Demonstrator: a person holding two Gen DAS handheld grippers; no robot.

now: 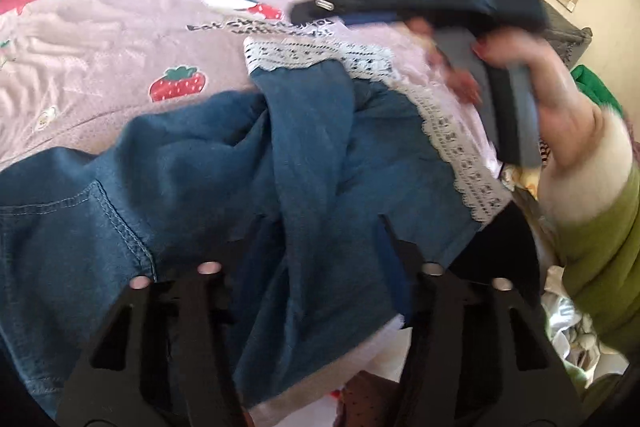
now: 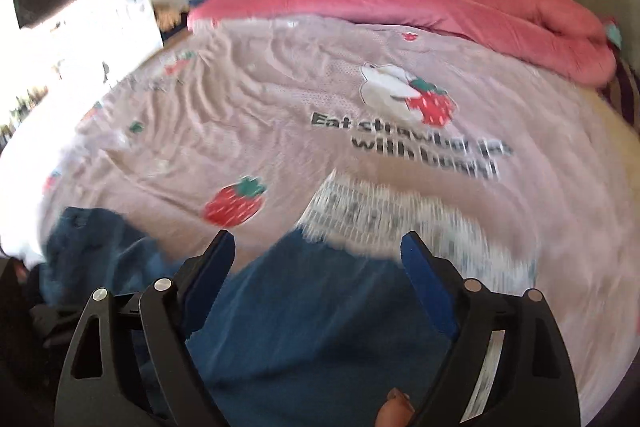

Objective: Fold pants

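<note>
Motion blur smears the white lace cuff trim [image 2: 384, 211] and the black printed lettering [image 2: 412, 143] on the pink strawberry-print bedspread [image 2: 280, 99] in the right wrist view. The blue denim pants [image 1: 180, 179] run off the left edge of the left wrist view. There the black right gripper [image 1: 404, 3] is blurred; its finger spacing cannot be read.

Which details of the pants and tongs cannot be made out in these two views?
- Blue denim pants, left wrist view: waistband cut off by lower edge and left tongs.
- White lace hem, right wrist view: pattern motion-blurred.
- Right tongs, left wrist view: tips blurred.
</note>
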